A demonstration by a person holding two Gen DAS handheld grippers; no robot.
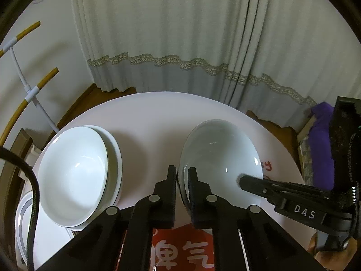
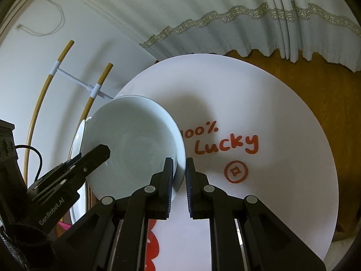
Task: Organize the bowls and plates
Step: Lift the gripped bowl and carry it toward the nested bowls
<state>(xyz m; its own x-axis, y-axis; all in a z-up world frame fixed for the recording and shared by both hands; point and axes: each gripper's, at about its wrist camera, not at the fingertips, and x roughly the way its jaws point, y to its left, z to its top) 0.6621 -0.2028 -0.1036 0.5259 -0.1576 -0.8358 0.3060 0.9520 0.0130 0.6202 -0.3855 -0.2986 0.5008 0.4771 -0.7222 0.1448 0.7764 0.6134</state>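
Where curtain (image 1: 180, 33) hangs, white round table (image 2: 259, 90) bears red lettering (image 2: 225, 142).

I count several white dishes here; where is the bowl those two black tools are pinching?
The bowl sits right of the stacked dishes on the round white table, its rim pinched by the left gripper and right gripper, beside the red "Lucky" writing.
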